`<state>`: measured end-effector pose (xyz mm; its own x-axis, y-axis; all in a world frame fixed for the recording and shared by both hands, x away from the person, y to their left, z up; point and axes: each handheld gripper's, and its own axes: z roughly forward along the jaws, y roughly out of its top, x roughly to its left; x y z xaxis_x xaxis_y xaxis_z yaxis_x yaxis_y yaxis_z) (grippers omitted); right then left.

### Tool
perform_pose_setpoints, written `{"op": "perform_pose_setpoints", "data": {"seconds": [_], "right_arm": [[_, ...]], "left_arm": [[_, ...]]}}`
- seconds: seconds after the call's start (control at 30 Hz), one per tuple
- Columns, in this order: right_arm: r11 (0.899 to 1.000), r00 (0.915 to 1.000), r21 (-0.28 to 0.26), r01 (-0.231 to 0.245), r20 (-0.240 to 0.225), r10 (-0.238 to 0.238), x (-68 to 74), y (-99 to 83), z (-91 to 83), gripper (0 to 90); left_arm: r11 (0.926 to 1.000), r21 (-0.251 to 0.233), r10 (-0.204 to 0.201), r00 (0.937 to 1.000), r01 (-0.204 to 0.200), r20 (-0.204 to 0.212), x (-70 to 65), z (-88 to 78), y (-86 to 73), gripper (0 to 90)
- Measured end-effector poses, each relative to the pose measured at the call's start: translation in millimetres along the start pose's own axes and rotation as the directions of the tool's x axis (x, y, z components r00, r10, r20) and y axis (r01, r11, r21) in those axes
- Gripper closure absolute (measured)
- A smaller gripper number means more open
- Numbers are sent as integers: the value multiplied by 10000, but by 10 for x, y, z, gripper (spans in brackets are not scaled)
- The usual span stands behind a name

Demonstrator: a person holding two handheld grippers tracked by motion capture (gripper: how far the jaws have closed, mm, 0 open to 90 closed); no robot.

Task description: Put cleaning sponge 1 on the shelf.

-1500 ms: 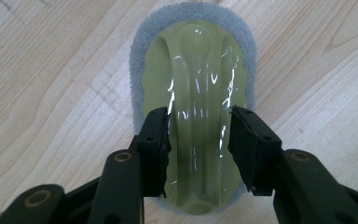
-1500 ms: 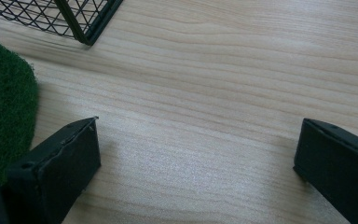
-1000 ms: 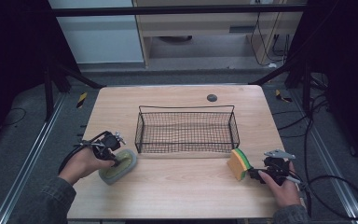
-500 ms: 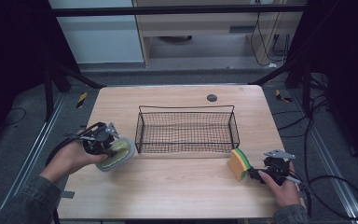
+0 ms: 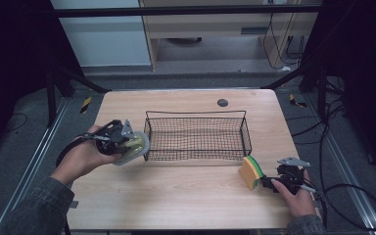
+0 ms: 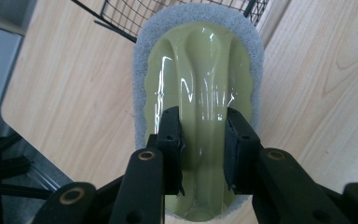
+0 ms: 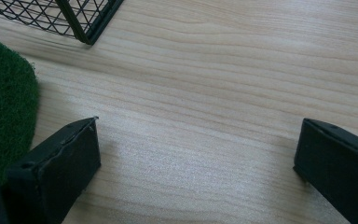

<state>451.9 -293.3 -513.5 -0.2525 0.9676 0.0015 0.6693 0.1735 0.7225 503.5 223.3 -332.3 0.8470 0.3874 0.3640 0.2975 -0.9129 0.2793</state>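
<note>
My left gripper [image 5: 127,141] is shut on the raised handle of a pale green scrubber with a grey pad [image 5: 138,145], held above the table just left of the black wire basket [image 5: 196,113]. In the left gripper view both jaws pinch the scrubber's glossy ridge [image 6: 200,60], and the left gripper [image 6: 200,128] points toward the basket corner [image 6: 121,14]. My right gripper [image 5: 268,184] rests open on the table at the front right. A yellow-and-green sponge [image 5: 251,171] stands beside its left jaw. Bare wood lies between the jaws of the right gripper [image 7: 198,154], with the sponge's green face [image 7: 4,102] at the left.
The wooden table [image 5: 186,205] has a small dark disc [image 5: 222,102] near its far edge. The basket corner [image 7: 81,18] lies ahead of the right gripper. Cables trail over the floor at the right, and metal rails run along both sides of the table.
My left hand has lifted the scrubber off the table and carried it up toward the basket's left end. The right hand and the sponge have stayed put.
</note>
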Motion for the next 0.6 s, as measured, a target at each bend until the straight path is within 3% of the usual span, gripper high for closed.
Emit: {"op": "perform_pose_setpoints", "data": {"seconds": [0.33, 0.6], "right_arm": [[10000, 10000, 7, 13, 10, -13, -1, -1, 1, 5], [10000, 10000, 6, 13, 5, -13, -1, 1, 2, 5]], "left_arm": [[9986, -246, 469, 9983, -477, -335, 74, -70, 175, 708], [9945, -333, 969, 9936, -989, -579, 120, -132, 408, 708]]}}
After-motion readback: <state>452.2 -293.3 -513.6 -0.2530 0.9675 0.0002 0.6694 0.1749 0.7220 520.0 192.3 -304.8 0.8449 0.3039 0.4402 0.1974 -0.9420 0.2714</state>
